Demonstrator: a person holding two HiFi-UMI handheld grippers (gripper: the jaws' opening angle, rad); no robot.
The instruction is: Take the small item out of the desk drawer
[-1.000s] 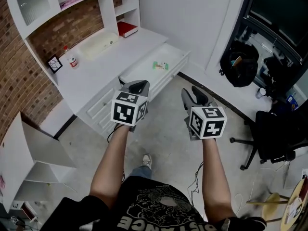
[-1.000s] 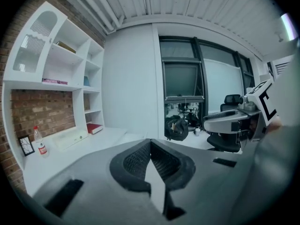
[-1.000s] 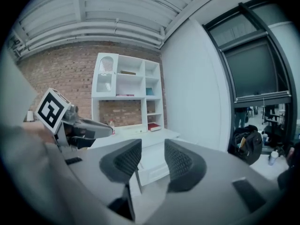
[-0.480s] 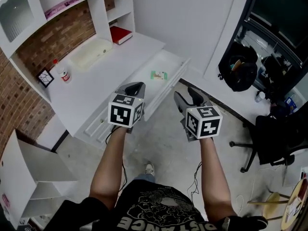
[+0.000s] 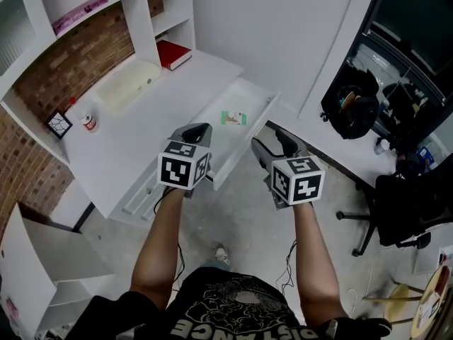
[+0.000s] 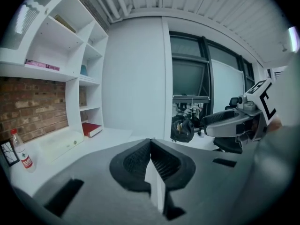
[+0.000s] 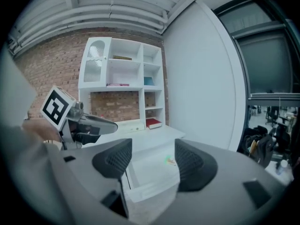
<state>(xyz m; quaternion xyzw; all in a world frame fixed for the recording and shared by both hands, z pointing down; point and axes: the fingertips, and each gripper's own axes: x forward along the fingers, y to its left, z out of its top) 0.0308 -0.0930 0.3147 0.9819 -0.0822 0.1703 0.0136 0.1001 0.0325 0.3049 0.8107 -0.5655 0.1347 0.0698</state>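
Observation:
A small green-and-white packet (image 5: 233, 117) lies in the open white desk drawer (image 5: 244, 139); the right gripper view shows the packet (image 7: 170, 161) beyond the jaws. My left gripper (image 5: 196, 131) hovers over the drawer's near left part, jaws pressed together with nothing in them (image 6: 151, 150). My right gripper (image 5: 272, 144) hangs just right of the drawer's front corner. Its jaws are opening, and nothing is between them (image 7: 152, 161).
A white desk (image 5: 134, 129) with shelves stands against a brick wall. On it are a red book (image 5: 173, 54), a cream box (image 5: 129, 84), a small bottle (image 5: 86, 121) and a little frame (image 5: 59, 125). A black office chair (image 5: 407, 204) is at the right.
The head view has shifted, so the desk sits lower and further left. My right gripper's jaws have spread apart. Both grippers have edged toward the drawer.

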